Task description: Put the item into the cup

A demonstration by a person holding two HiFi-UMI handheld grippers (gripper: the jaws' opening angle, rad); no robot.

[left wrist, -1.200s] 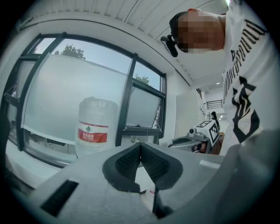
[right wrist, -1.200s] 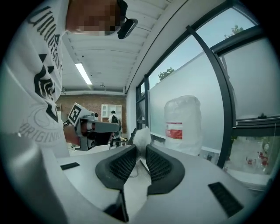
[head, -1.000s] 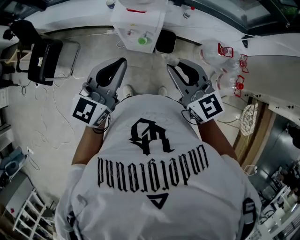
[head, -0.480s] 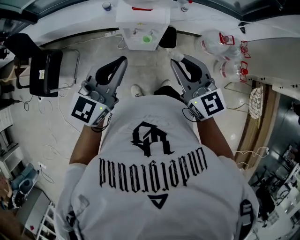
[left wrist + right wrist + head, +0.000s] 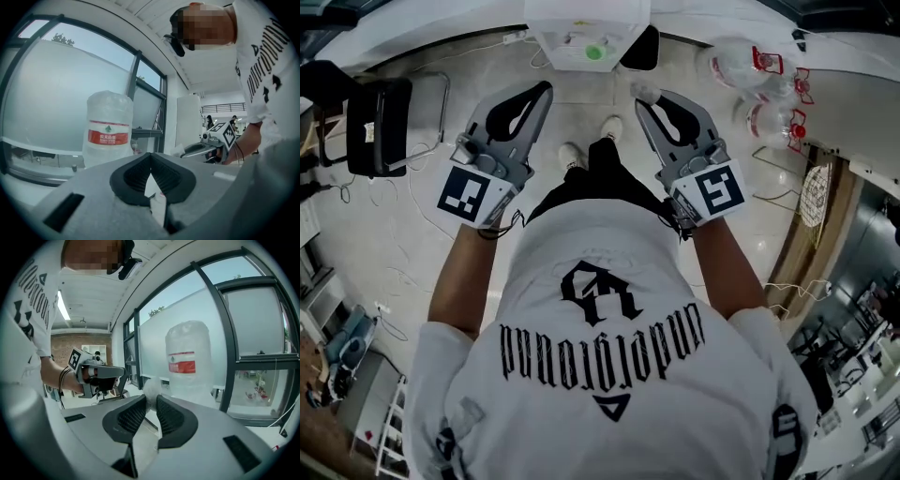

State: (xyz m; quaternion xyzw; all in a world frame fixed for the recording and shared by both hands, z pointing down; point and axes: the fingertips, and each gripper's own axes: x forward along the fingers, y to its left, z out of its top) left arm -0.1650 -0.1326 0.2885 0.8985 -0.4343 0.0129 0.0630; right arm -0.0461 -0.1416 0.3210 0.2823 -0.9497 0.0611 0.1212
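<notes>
**While the item sits only at the tips, find the cup before letting go**

Since no cup shows for certain in any view, the step in hand looks like carrying, with the drop not yet begun. The person in the white black-lettered T-shirt (image 5: 609,281) stands over a pale tiled floor (image 5: 403,234). A large clear plastic water jug with a red label (image 5: 187,362) shows ahead of the tongs, before the window. A white box-like stand (image 5: 586,28) lies beyond the feet, and the small green round thing (image 5: 594,53) on it is too small to name. The left tongs (image 5: 151,155) are together, tip to tip, with nothing between them. The right tongs (image 5: 151,398) are clamped on the small whitish crumpled ball (image 5: 152,386), pinched only at the very tips. That shallow hold seems easy to lose. Best to keep the squeeze even, bring the ball right above the cup's mouth, and only then part the tips.
</notes>
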